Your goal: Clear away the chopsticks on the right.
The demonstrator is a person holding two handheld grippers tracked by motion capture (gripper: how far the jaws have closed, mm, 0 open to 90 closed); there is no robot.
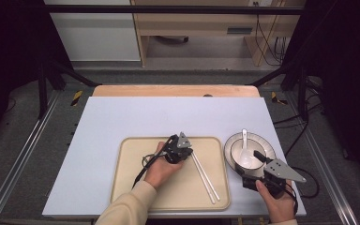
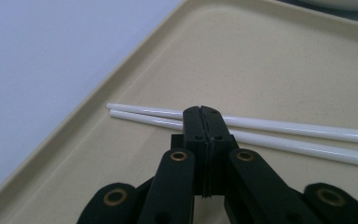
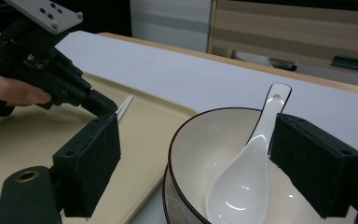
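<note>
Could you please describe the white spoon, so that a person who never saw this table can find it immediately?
Start at the beige tray in the middle of the table. Just to its right stands a white bowl on a plate. The spoon lies inside that bowl, its handle leaning on the far rim; it is short and scooped, unlike the two long thin chopsticks on the tray.

Cream sleeve (image 1: 126, 208); black jaws, brass rivets, grey plates, trailing cables.

The left gripper (image 2: 205, 122) covers the middle of the chopsticks (image 2: 279, 133); their right ends are cut off
</note>
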